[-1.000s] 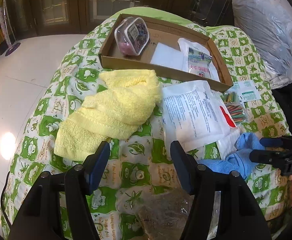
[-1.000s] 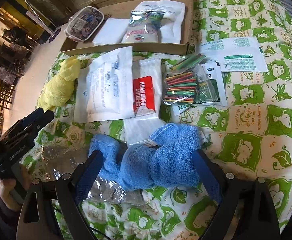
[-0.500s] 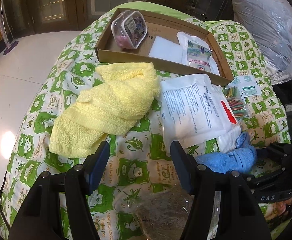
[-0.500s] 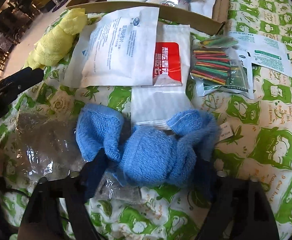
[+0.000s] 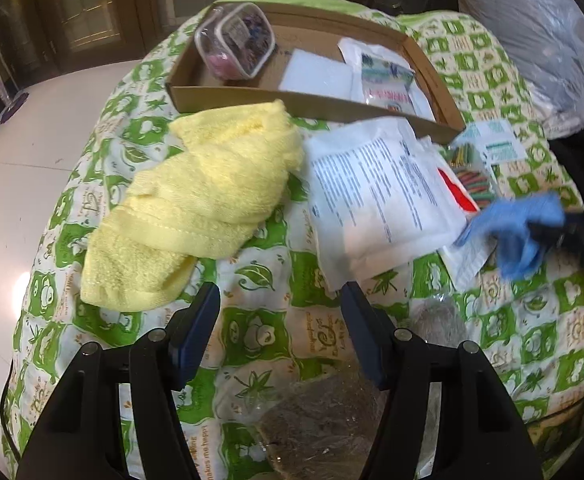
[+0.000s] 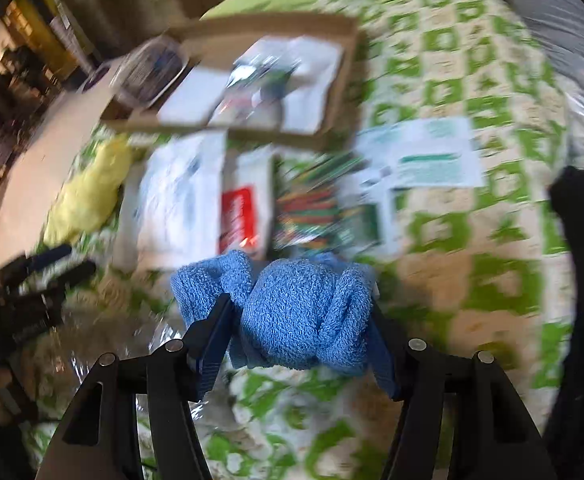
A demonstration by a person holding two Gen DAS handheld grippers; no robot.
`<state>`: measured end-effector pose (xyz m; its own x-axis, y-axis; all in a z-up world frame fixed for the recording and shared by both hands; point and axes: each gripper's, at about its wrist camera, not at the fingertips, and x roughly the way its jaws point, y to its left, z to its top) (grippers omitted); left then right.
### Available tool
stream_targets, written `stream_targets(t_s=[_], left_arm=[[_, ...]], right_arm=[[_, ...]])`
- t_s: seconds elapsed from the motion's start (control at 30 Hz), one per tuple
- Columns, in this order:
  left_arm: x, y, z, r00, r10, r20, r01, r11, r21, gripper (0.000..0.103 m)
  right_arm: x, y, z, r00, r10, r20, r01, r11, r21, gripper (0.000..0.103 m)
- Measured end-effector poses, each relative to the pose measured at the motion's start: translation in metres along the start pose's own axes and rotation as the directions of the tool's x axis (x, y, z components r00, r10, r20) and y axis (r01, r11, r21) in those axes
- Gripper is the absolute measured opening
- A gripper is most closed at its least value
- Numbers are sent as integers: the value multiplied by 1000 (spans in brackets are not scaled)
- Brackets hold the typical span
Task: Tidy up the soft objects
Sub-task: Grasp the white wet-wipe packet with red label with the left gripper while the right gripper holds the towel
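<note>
A bunched blue towel hangs just above the green-patterned quilt. My right gripper has its jaws closing on the towel, with both pads pressed into the cloth. In the left wrist view the blue towel and the right gripper appear blurred at the right. A crumpled yellow towel lies on the quilt, ahead and left of my left gripper. That gripper is open over bare quilt with nothing between its fingers.
A shallow cardboard box at the far side holds a lidded plastic container and flat packets. A white printed packet and a bag of coloured sticks lie mid-quilt. A clear plastic bag sits under the left gripper.
The right gripper came down over the blue towel, narrowed its jaws onto it and raised it off the quilt. The left gripper has hardly moved.
</note>
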<state>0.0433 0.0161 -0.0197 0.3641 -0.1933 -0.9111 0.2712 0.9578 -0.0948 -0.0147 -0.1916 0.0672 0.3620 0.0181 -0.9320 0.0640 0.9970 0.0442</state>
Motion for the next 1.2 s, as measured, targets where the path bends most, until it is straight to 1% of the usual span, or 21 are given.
stream_targets(t_s=[0.07, 0.13, 0.23, 0.3, 0.43, 0.47, 0.53, 0.67, 0.73, 0.8, 1.0, 1.07, 1.17, 1.2], left_arm=[[1, -5, 0, 1000, -8, -9, 8, 1000, 16, 62], [1, -13, -1, 1000, -19, -25, 19, 1000, 14, 62], [3, -31, 0, 997, -61, -48, 60, 998, -29, 62], [8, -52, 0, 994, -77, -71, 75, 997, -35, 62], [27, -104, 2, 985, -113, -131, 117, 993, 23, 62], [31, -115, 4, 983, -121, -139, 126, 992, 28, 62], [36, -129, 10, 984, -125, -124, 127, 992, 13, 62], [38, -132, 30, 992, -111, -67, 106, 992, -76, 62], [41, -131, 37, 995, -89, -55, 83, 991, -107, 62], [46, -133, 43, 994, -93, -52, 85, 987, -134, 62], [50, -135, 44, 996, -77, -54, 68, 987, -147, 62], [47, -129, 42, 996, -81, -48, 72, 982, -173, 62], [42, -119, 39, 996, -82, -41, 70, 969, -239, 62], [41, -117, 38, 996, -81, -40, 69, 968, -242, 62]], right_arm=[[-11, -11, 3, 999, -29, 35, 28, 999, 29, 61], [-17, -15, 4, 998, -35, 52, 32, 998, 49, 61], [-26, -24, 4, 997, -34, 71, 28, 996, 85, 61], [-24, -25, 5, 997, -30, 72, 23, 995, 97, 61], [-20, -30, 5, 998, -19, 67, 12, 995, 100, 61], [-20, -31, 4, 998, -15, 67, 8, 995, 102, 61], [-18, -36, 6, 998, -5, 67, -2, 994, 107, 61], [-19, -45, 5, 997, 22, 73, -31, 991, 128, 61], [-20, -49, 5, 997, 32, 74, -42, 990, 136, 61], [-20, -49, 5, 996, 37, 76, -47, 989, 140, 61], [-19, -46, 3, 996, 34, 78, -43, 991, 128, 61], [-20, -49, 3, 996, 42, 81, -53, 989, 136, 61], [-20, -50, 3, 995, 45, 84, -57, 988, 145, 61], [-20, -50, 2, 995, 44, 84, -56, 988, 144, 61]])
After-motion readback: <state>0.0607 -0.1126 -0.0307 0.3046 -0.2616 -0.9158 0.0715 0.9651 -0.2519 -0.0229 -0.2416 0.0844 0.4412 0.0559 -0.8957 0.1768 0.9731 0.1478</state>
